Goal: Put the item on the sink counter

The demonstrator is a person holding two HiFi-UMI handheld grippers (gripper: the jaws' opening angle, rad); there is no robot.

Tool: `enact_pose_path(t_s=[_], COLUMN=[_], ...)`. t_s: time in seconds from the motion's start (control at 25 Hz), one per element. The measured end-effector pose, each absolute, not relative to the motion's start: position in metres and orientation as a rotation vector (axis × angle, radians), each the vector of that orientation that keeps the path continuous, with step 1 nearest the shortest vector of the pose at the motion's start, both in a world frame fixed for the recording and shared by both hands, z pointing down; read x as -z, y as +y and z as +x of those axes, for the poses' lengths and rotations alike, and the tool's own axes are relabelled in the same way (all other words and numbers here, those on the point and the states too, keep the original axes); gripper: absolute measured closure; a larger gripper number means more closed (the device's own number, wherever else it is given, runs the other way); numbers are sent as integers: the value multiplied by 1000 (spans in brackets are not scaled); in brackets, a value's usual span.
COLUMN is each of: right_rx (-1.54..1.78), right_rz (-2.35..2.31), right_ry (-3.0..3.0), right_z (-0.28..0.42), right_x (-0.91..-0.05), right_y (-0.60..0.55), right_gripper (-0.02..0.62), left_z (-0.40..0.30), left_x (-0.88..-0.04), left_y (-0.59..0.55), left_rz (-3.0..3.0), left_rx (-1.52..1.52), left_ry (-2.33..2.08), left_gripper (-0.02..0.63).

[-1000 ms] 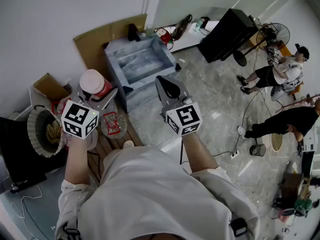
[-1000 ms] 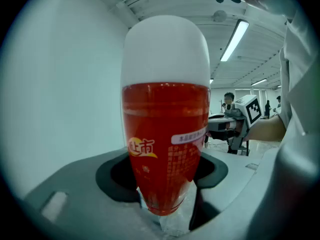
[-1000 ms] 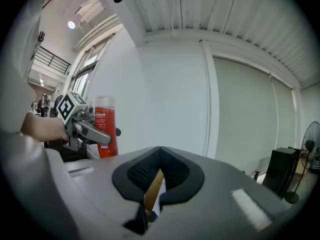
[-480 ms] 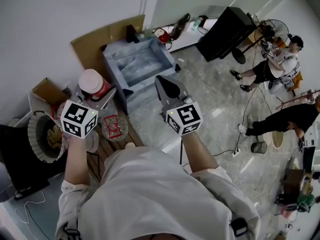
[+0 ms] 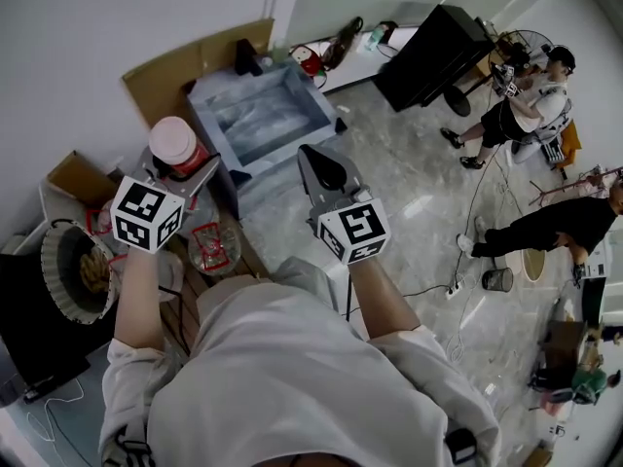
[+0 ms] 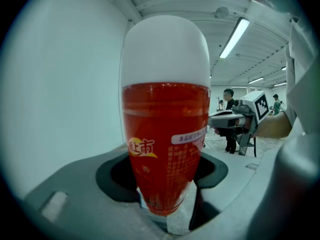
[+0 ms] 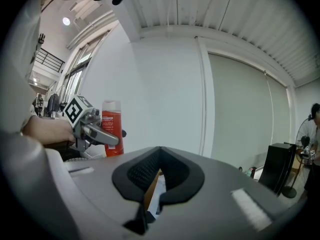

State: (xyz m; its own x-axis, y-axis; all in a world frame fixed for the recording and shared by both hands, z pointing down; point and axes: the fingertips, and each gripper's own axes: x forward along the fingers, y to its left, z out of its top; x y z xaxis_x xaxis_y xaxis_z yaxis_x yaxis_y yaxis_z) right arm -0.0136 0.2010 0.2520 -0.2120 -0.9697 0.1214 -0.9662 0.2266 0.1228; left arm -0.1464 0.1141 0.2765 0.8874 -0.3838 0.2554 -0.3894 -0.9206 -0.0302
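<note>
Left gripper (image 5: 190,176) fingers grip bottle (image 5: 176,144) upright, low on its body, likely so it can stand by the sink (image 5: 207,125); right gripper (image 5: 326,171) fingers closed, empty, spare.

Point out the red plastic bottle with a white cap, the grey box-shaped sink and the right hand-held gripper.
red plastic bottle with white cap (image 6: 165,144): left gripper view, on its red label.
grey box-shaped sink (image 5: 265,123): head view, on its bare basin floor.
right hand-held gripper (image 7: 160,151): right gripper view, at its jaw tips.
</note>
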Motion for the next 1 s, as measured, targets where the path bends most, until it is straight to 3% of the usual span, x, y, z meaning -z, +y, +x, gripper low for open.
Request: enact_pose_path(t_s=[0.48, 1.0], right_rx=[76, 109], right_rz=[1717, 1480], right_ry=[-2394, -2502], right_z=[12, 98], right_x=[-301, -322], right_y=[130, 47], right_gripper=[592, 592], left_z=[-103, -36], left_x=[-334, -376], left_y=[32, -54], left_rz=[2983, 2880], left_rx=[-434, -440], left_ry=[-716, -936], left_gripper=[316, 318])
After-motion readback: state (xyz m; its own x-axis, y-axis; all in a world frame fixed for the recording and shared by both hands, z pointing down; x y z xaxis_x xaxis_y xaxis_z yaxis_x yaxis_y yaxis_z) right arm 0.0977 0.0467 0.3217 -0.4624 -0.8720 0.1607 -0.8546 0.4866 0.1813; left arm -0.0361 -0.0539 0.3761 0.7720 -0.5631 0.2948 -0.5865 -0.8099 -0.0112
